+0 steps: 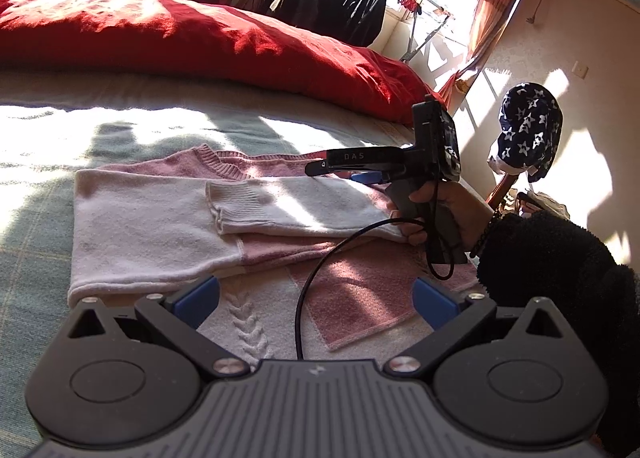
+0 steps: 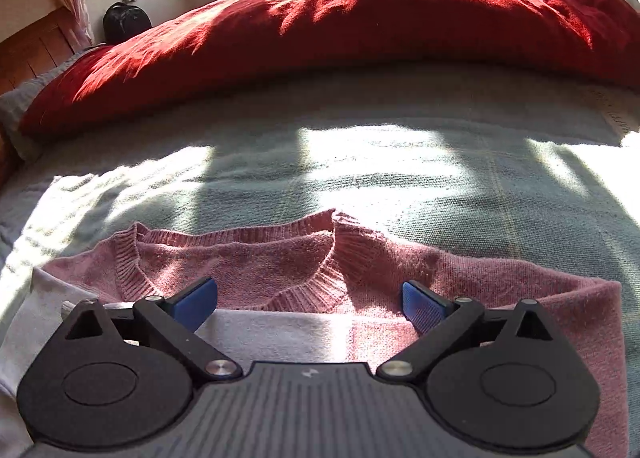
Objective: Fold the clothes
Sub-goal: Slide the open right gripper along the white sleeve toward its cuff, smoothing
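The sweater (image 2: 248, 258) is soft knit wool, pink and off-white, fuzzy, with ribbed collar and cuffs and a cable braid. The bed (image 2: 400, 177) wears a woven, matt pale-green blanket. The duvet (image 2: 320, 25) is napped red cloth. Both grippers are matt black plastic with shiny metal pivots; the fingers (image 2: 424, 304) carry ridged blue pads. The sleeve (image 1: 560, 266) is black fleece.
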`<state>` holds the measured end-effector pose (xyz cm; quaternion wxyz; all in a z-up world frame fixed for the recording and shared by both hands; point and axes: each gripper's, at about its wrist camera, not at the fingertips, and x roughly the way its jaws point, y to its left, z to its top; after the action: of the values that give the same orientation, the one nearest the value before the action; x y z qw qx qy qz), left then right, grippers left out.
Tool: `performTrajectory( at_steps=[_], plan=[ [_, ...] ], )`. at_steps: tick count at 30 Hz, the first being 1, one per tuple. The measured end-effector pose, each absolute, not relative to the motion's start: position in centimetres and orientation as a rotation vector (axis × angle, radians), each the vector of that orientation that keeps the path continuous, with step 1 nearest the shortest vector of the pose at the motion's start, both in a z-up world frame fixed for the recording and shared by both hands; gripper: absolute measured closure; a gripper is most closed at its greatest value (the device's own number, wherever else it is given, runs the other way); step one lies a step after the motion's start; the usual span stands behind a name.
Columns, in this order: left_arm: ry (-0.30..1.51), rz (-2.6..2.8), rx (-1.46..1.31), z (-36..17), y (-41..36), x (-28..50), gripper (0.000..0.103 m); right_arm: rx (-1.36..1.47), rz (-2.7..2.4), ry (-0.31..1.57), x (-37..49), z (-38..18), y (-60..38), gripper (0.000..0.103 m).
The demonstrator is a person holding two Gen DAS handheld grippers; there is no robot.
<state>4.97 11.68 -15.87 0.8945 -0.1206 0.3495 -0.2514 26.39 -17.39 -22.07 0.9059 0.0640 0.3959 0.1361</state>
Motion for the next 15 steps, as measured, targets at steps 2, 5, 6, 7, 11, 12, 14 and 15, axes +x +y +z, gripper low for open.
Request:
performTrajectory(
  at_steps=[2,5,6,7,11,12,14,15],
  plan=[
    [0.726,-0.523,-0.260,-15.9,11.8,5.1,0.001,0.116,0.262,0.827,26.9,-22.6,-17.1,0.000],
    [0.729,-0.520,-0.262,-16.0,11.9,5.1,0.001,0.084,0.263,0.826,25.8,-20.8,-17.1,0.001],
    [0.728,-0.519,-0.261,-15.9,11.9,5.1,0.001,0.070,0.270,0.823,25.1,-20.0,-17.2,0.001],
    [0.724,-0.521,-0.260,-15.8,11.9,4.9,0.001,0.051,0.274,0.817,24.3,-19.0,-17.4,0.001],
    [0.696,-0.528,-0.247,-14.9,11.6,4.0,0.001,-0.030,0.273,0.793,19.7,-14.9,-19.1,0.001],
    [0.690,-0.530,-0.241,-14.6,11.5,3.8,0.001,-0.051,0.267,0.782,18.3,-13.8,-19.7,0.001],
    [0.680,-0.534,-0.229,-14.3,11.1,3.2,0.001,-0.090,0.259,0.759,15.3,-11.9,-21.1,0.001],
    [0.677,-0.535,-0.223,-14.2,10.9,3.1,0.001,-0.111,0.250,0.747,13.8,-11.1,-21.8,0.001]
  ],
)
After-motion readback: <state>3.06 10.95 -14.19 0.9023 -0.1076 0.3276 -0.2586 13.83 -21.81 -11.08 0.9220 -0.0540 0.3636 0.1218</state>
